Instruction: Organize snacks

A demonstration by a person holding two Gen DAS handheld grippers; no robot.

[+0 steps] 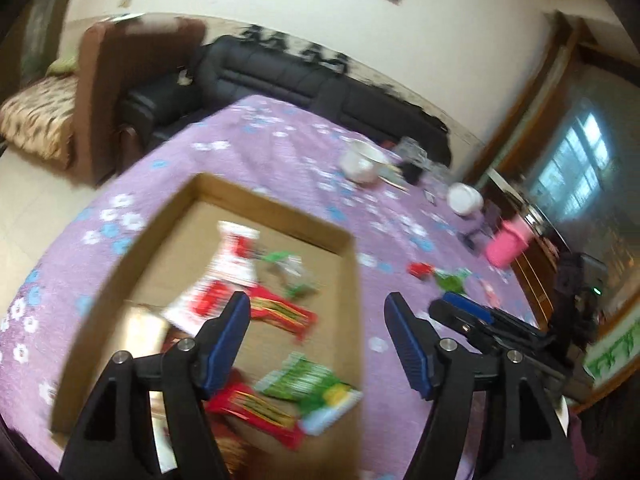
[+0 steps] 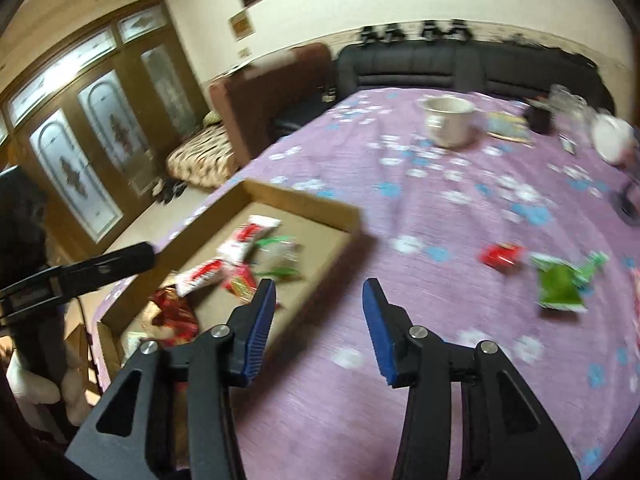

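Note:
A shallow cardboard box [image 1: 352, 280] sits on the purple flowered tablecloth [image 1: 280, 152] and holds several snack packets, red [image 1: 280, 314], green [image 1: 316, 384] and white-red [image 1: 234, 258]. My left gripper [image 1: 318, 308] is open and empty above the box's right wall. My right gripper [image 2: 320, 292] is open and empty, beside the box's [image 2: 304, 200] right edge. A small red packet [image 2: 502, 256] and a green packet [image 2: 560, 284] lie loose on the cloth to its right. The right gripper also shows in the left wrist view [image 1: 468, 312].
A white mug [image 2: 448, 122], a white lid [image 2: 610, 140], glassware [image 2: 566, 100] and a pink cup [image 1: 506, 244] stand at the table's far side. A black sofa [image 2: 440, 64] and a brown armchair [image 2: 272, 92] stand behind the table.

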